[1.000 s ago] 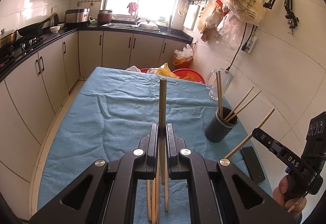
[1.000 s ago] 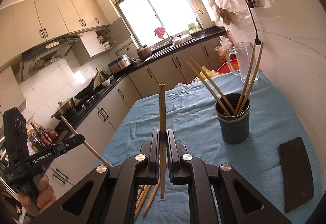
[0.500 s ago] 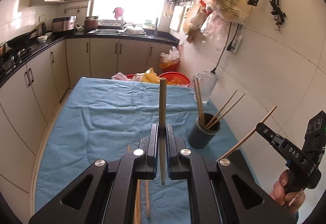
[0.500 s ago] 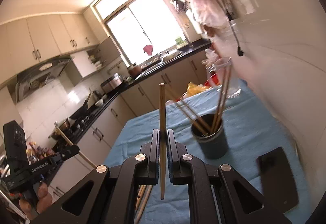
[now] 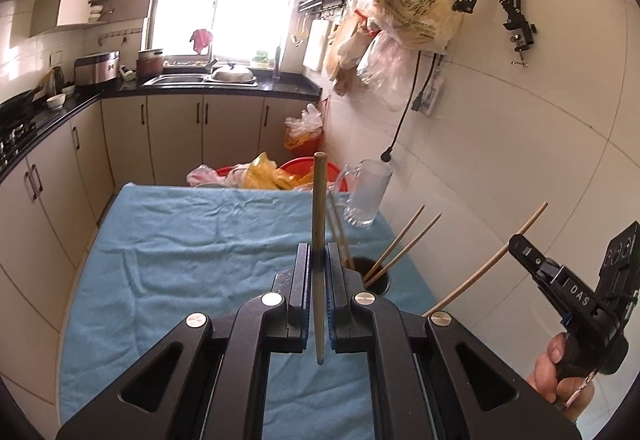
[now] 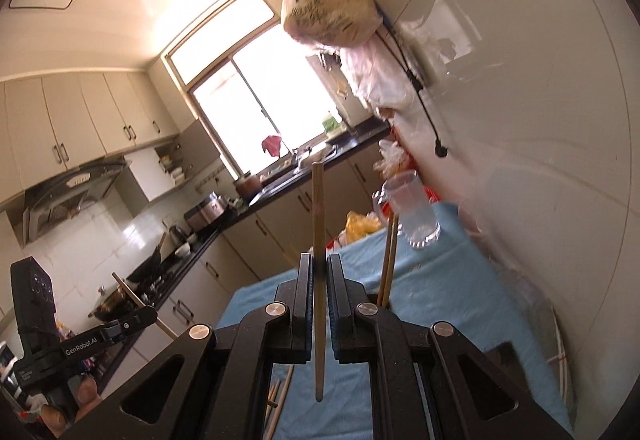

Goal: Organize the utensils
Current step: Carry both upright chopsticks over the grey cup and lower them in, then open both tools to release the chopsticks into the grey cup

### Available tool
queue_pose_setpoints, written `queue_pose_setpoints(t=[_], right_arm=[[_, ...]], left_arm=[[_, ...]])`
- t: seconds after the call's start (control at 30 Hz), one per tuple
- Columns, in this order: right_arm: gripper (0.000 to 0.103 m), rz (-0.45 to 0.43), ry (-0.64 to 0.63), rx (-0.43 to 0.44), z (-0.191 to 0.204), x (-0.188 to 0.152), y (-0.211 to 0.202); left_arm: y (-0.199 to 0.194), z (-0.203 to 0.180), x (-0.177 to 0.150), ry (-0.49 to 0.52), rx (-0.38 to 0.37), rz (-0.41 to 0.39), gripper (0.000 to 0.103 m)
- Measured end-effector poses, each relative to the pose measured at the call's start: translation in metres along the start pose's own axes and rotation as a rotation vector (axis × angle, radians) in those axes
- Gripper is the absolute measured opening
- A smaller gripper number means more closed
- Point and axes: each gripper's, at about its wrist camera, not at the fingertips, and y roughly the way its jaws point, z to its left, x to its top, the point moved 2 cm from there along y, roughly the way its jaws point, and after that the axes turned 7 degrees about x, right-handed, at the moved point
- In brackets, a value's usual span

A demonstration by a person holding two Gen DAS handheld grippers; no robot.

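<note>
Left wrist view is showing the left hand-held gripper [image 5: 319, 272] pinching one chopstick [image 5: 319, 240], standing upright between its pressed pads above the blue cloth on the tabletop [image 5: 180, 260]. Just right of it the dark holder [image 5: 378, 276] is sitting on the cloth with several chopsticks leaning out, a glass mug [image 5: 368, 192] standing behind it by the wall. Only this view is catching the right hand-held gripper [image 5: 520, 242] at the far right, a person's hand [image 5: 560, 372] gripping its handle, its jaws clamping a second chopstick [image 5: 492, 264] slanting upward.

Right wrist view, tilted, is showing the left hand-held gripper at far left, then the second chopstick upright between closed jaws, with loose chopsticks [image 6: 280, 404] lying on the cloth below, unseen from the left wrist; the holder is mostly hiding behind the jaws
</note>
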Motion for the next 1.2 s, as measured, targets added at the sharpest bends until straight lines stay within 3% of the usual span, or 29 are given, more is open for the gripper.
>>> queue_pose_setpoints(t=[0.3,0.57,1.2], right_arm=[[0.007,-0.037,0.002,-0.046,-0.016,0.036,0.014],[0.007,-0.055,0.014,-0.08,-0.034,0.052,0.035],[0.007,0.125,0.039,-0.147,-0.076,0.008,0.109]], left_arm=[[0.029,-0.034,0.042,-0.008,-0.036,-0.025,0.006],[0.076,-0.047,0.053,-0.043,-0.052,-0.004,0.006],[0.158,-0.033,0.018,-0.071,-0.01,0.131,0.006]])
